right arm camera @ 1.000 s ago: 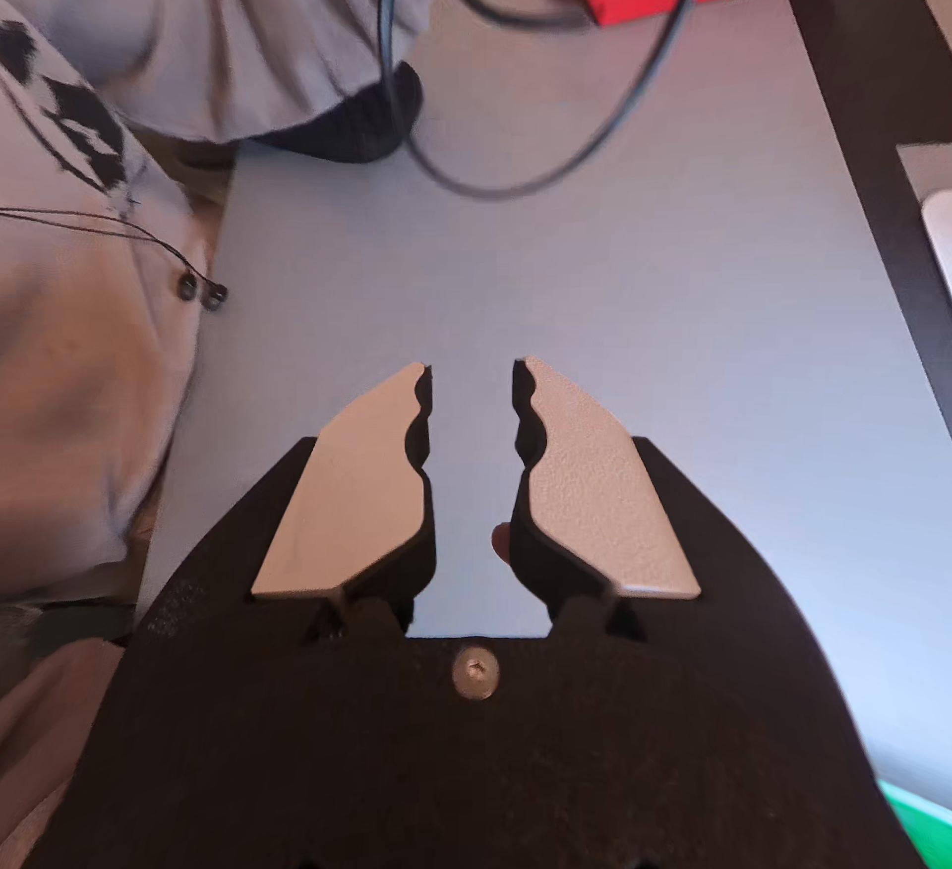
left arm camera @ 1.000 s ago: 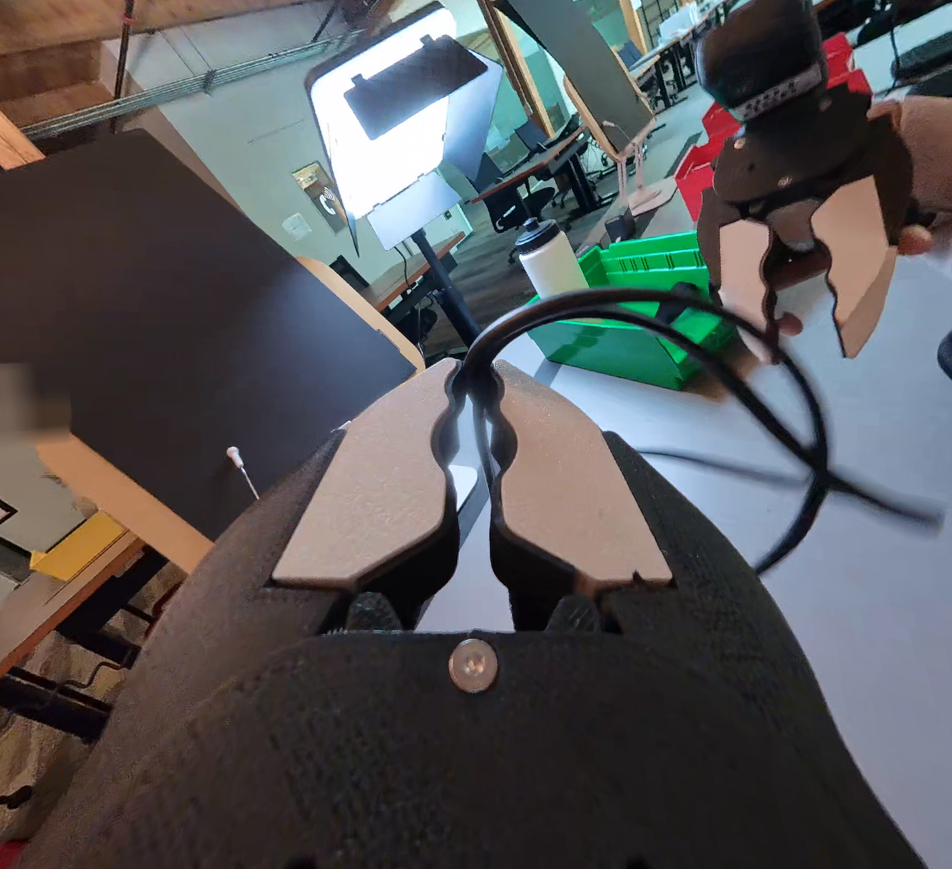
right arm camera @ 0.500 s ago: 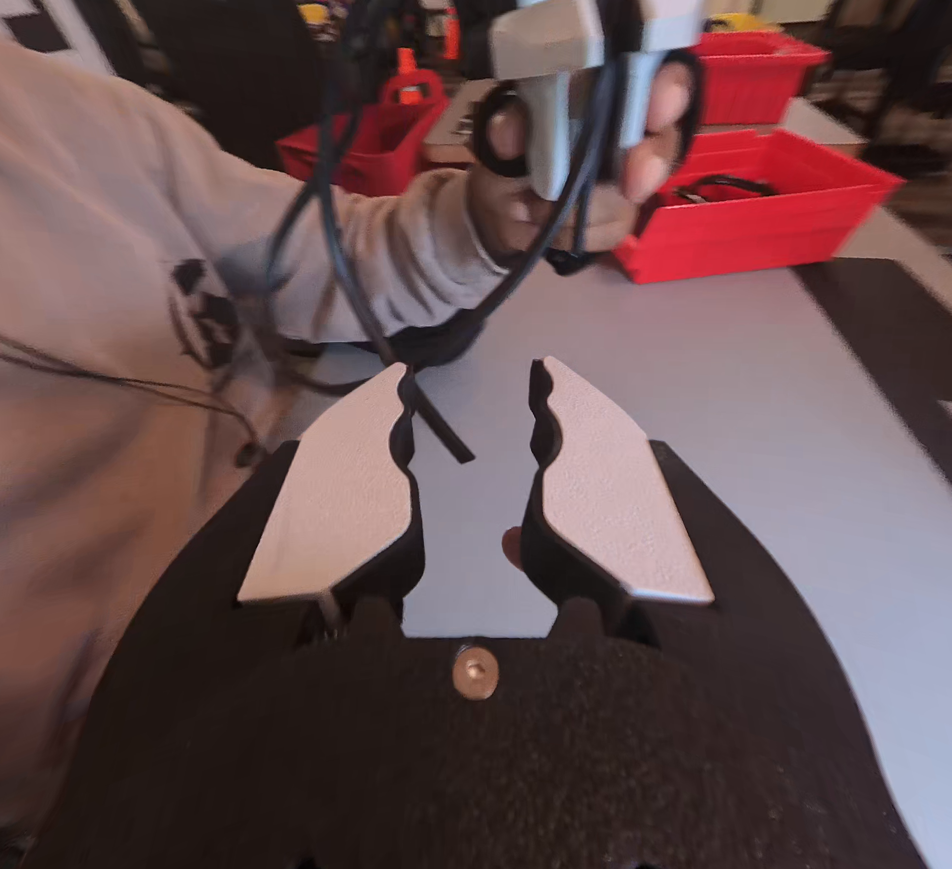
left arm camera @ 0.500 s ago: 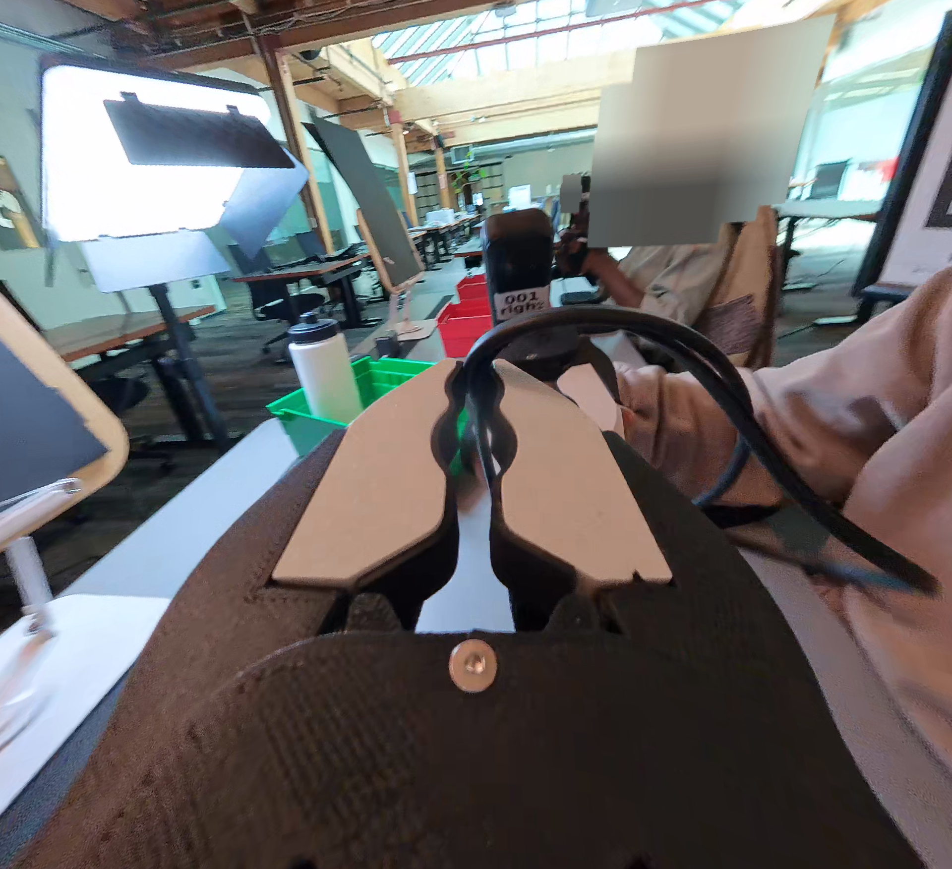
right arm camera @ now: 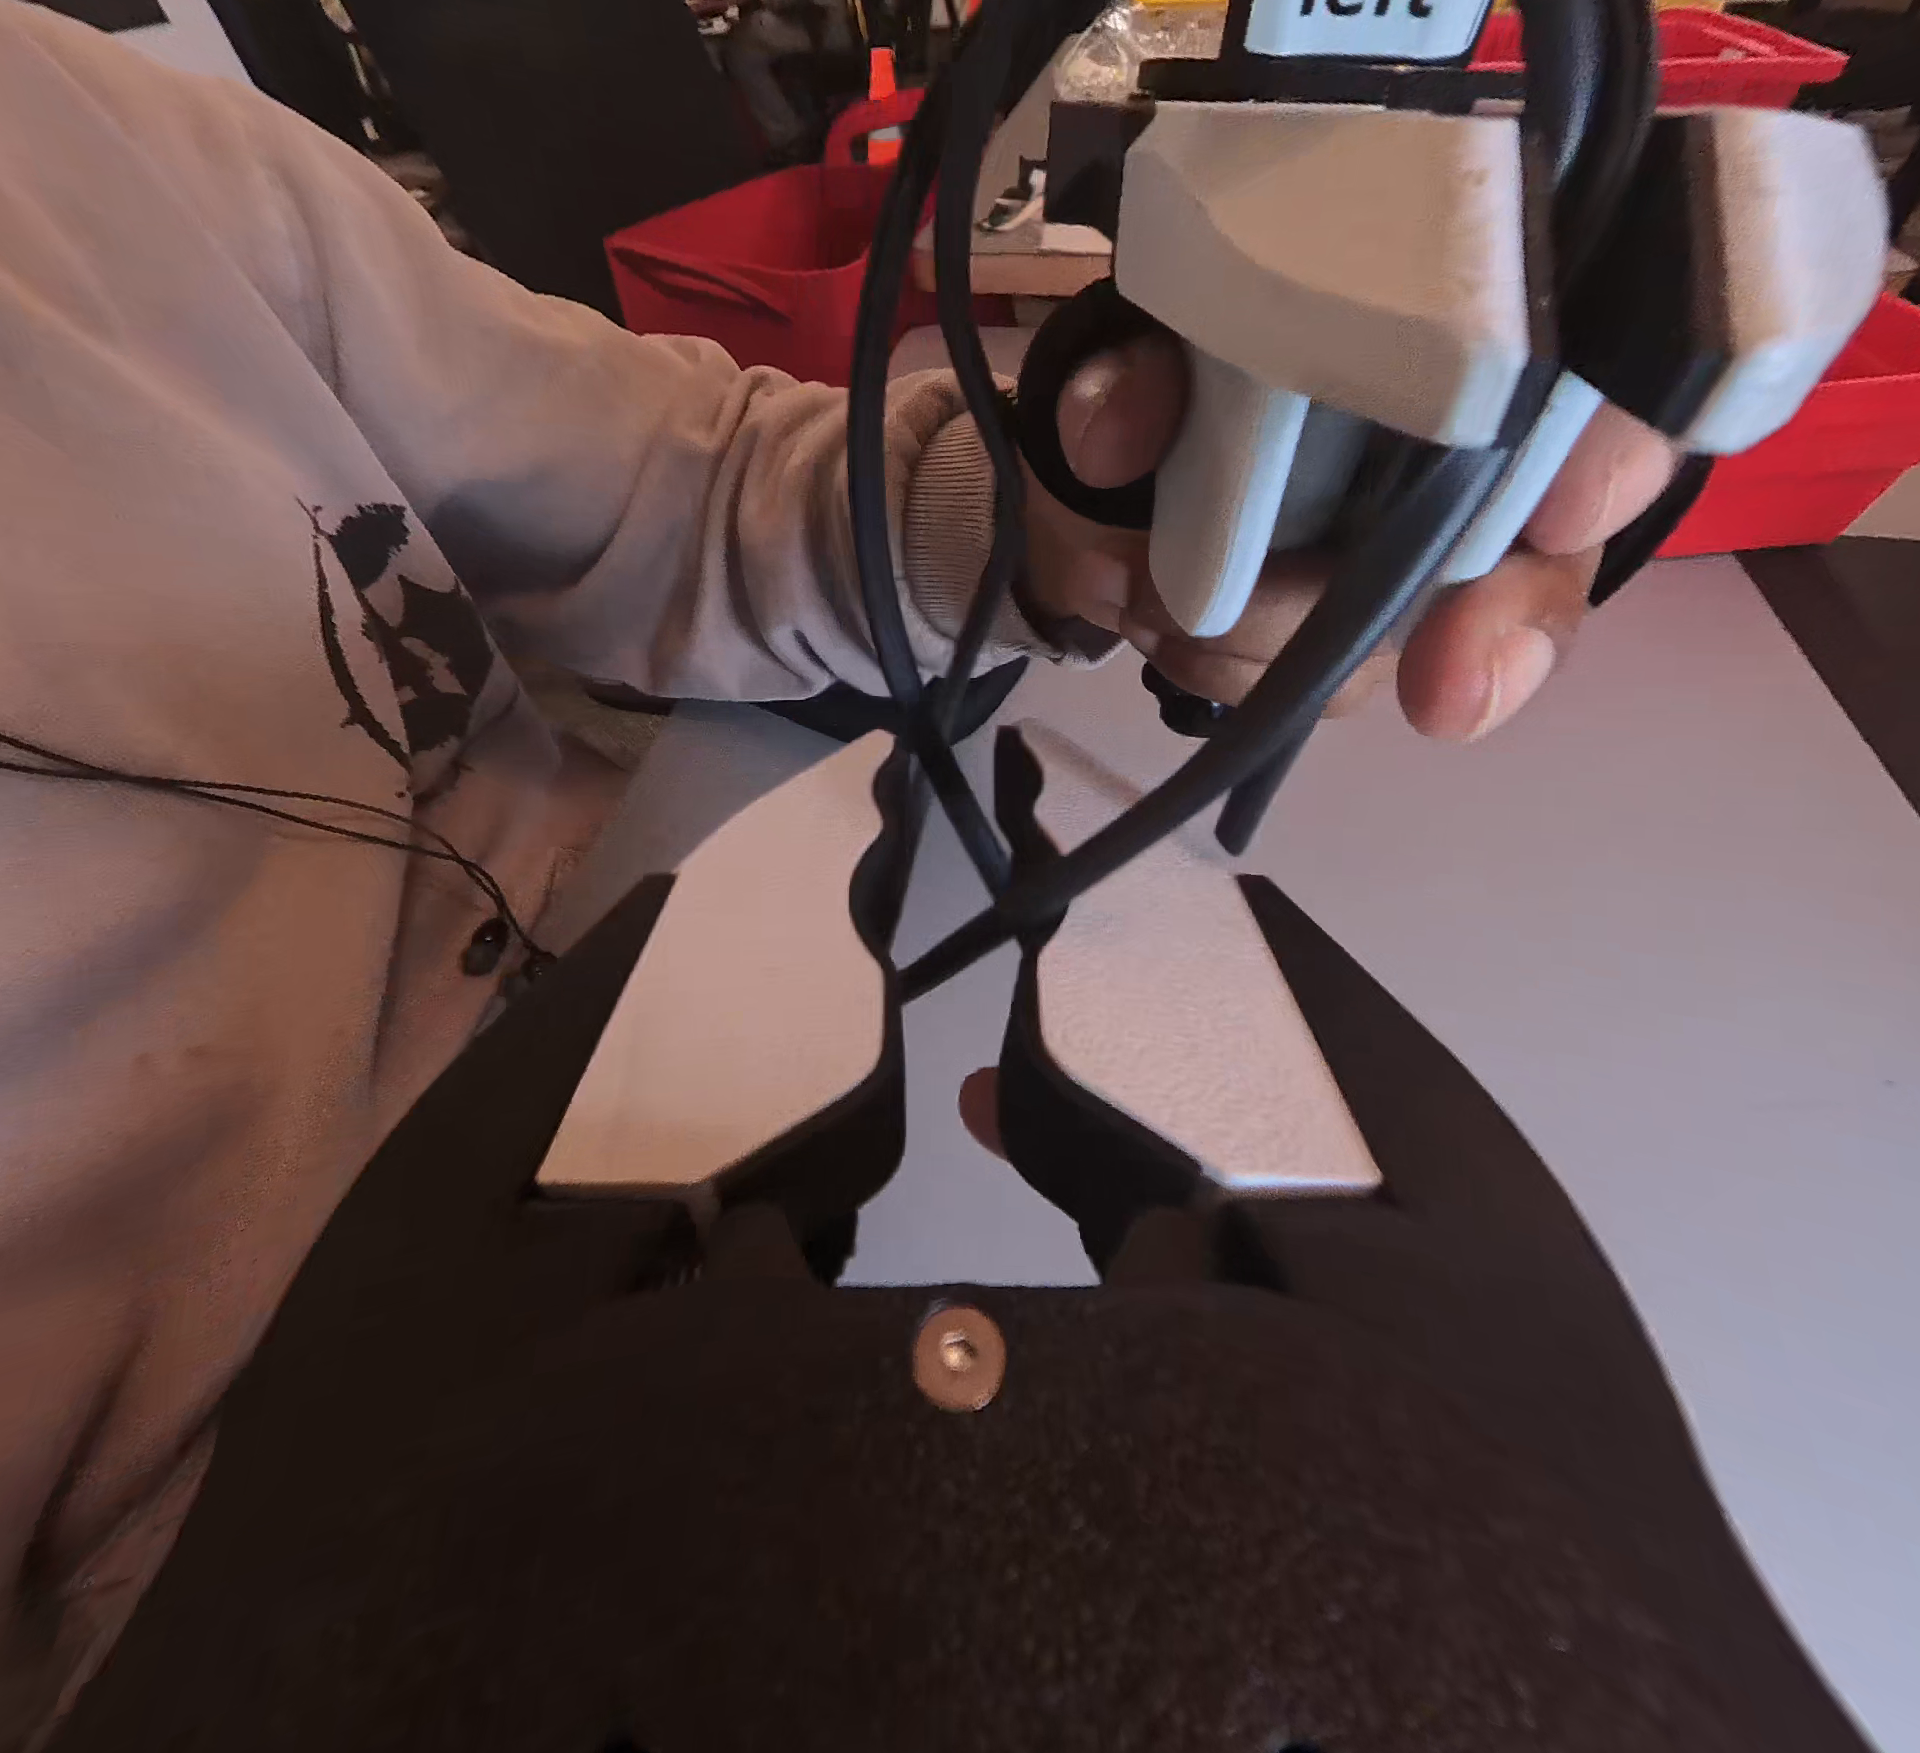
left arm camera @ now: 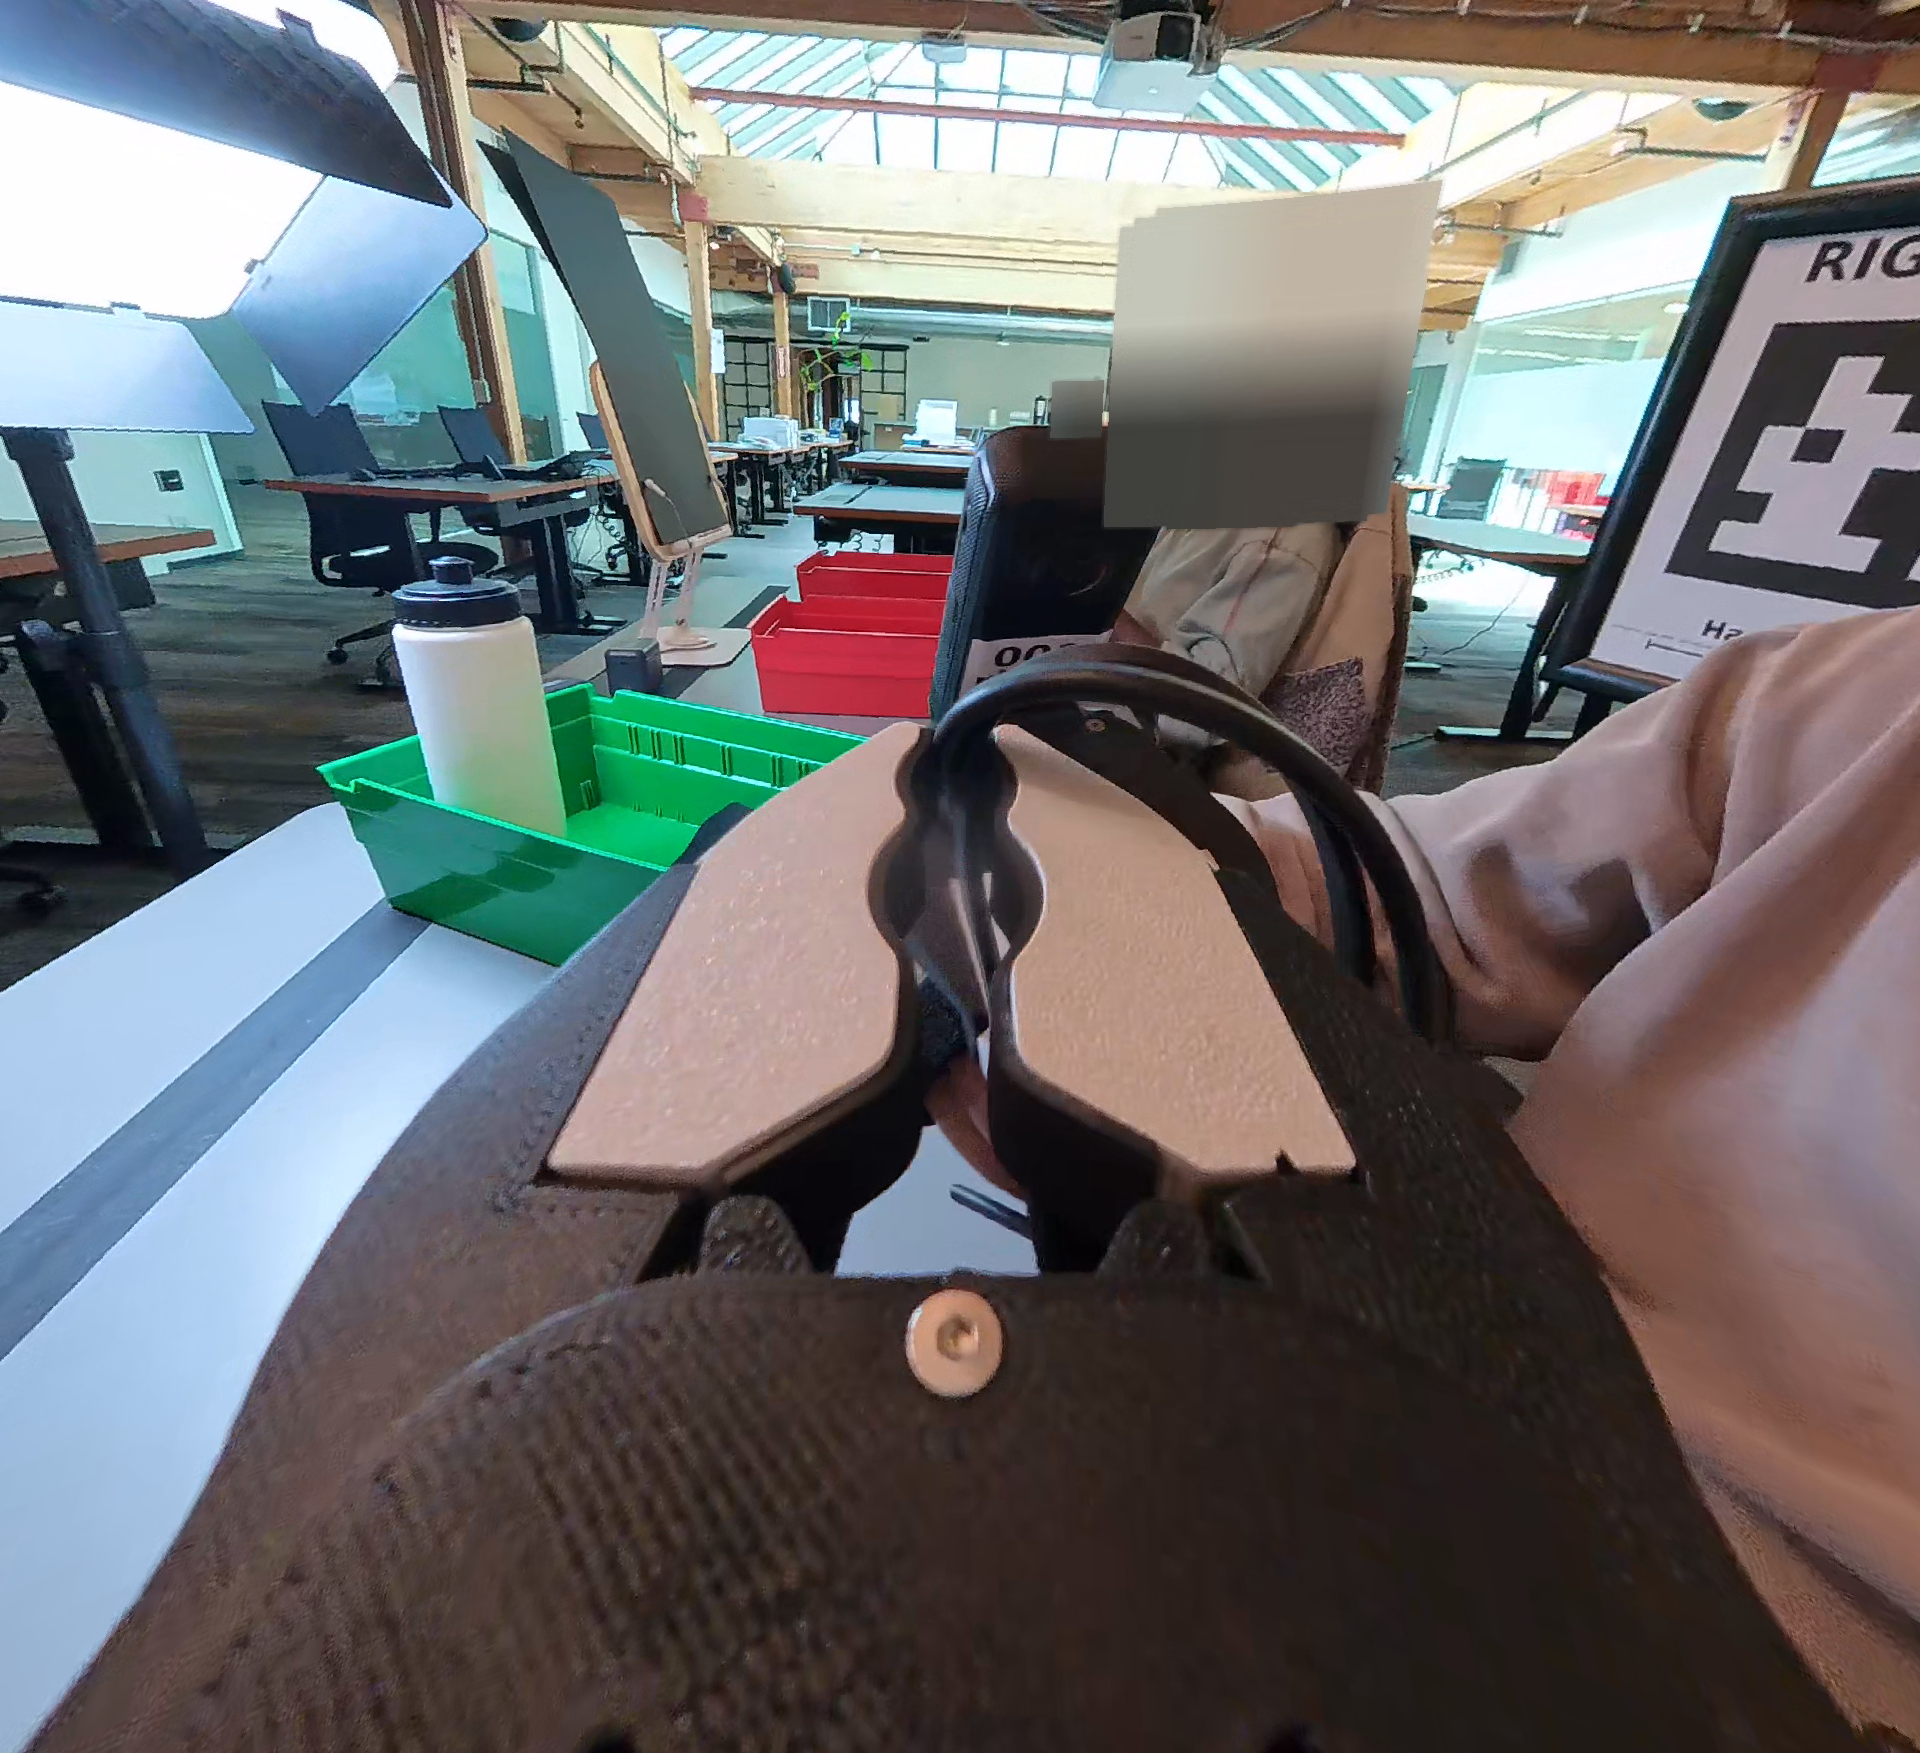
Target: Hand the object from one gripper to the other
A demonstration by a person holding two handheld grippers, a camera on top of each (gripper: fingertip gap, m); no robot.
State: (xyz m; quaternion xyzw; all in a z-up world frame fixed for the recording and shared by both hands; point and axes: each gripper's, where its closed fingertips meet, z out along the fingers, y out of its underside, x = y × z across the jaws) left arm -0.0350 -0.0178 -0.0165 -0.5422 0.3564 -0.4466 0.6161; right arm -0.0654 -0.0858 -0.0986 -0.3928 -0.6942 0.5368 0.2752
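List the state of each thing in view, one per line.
left hand-held gripper: shut on the black cable.
right hand-held gripper: open, cable strands crossing between its fingers.
black cable: looped, in the air.
white bottle: upright in the green bin, capped.
green bin: on the table.

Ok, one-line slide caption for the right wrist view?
Open right gripper straddles the crossing black cable loop held by the left gripper.
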